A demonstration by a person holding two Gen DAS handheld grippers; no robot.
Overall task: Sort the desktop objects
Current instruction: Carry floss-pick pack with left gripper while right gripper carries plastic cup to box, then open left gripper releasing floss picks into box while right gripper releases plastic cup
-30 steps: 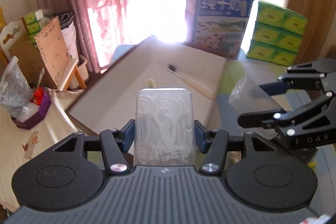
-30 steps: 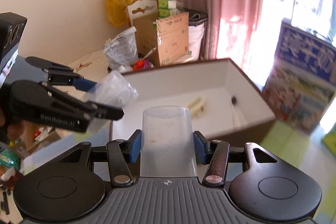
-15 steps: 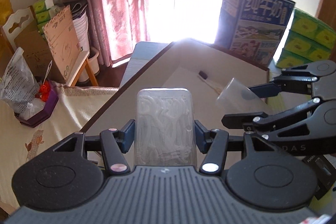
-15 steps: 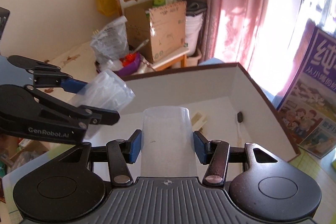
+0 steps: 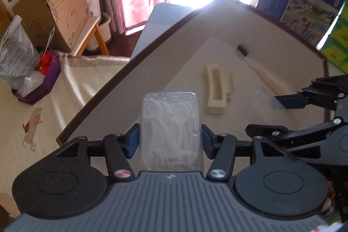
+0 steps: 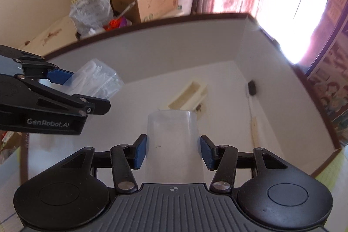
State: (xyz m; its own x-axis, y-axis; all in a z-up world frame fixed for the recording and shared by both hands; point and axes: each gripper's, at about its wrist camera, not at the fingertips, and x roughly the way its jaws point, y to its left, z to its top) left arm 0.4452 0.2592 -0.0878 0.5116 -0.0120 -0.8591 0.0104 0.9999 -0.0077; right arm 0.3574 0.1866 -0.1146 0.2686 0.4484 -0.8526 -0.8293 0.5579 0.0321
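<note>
Now | left gripper (image 5: 169, 140) clamps clear floss-pick box (image 5: 169, 129) | right gripper (image 6: 174, 151) clamps frosted cup (image 6: 174, 145)

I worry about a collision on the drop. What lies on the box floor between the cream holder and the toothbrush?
Nothing: in the right wrist view, bare white floor separates the cream holder from the toothbrush.

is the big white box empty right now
No, the box already holds a cream holder and a toothbrush lying on its floor.
</note>
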